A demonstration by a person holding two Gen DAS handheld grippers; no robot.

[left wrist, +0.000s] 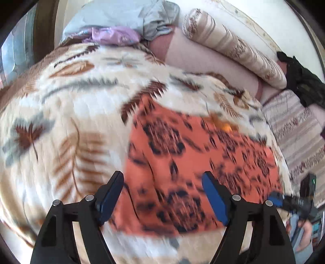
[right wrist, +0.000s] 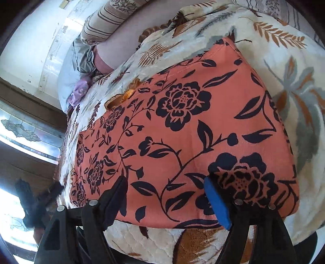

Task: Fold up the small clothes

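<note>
An orange cloth with a black flower print (right wrist: 182, 126) lies flat as a folded rectangle on a leaf-patterned blanket (right wrist: 294, 85). It also shows, blurred, in the left wrist view (left wrist: 193, 158). My left gripper (left wrist: 162, 178) is open and empty above the cloth's near left part. My right gripper (right wrist: 165, 182) is open and empty above the cloth's near edge. The right gripper also shows at the far right of the left wrist view (left wrist: 292, 201).
The blanket (left wrist: 71, 121) covers a bed. A striped pillow (left wrist: 233, 44), a grey cloth (left wrist: 142, 18) and a purple cloth (left wrist: 113, 35) lie at the head. A dark item (left wrist: 300, 81) lies at the right. A window (right wrist: 28, 130) is on the left.
</note>
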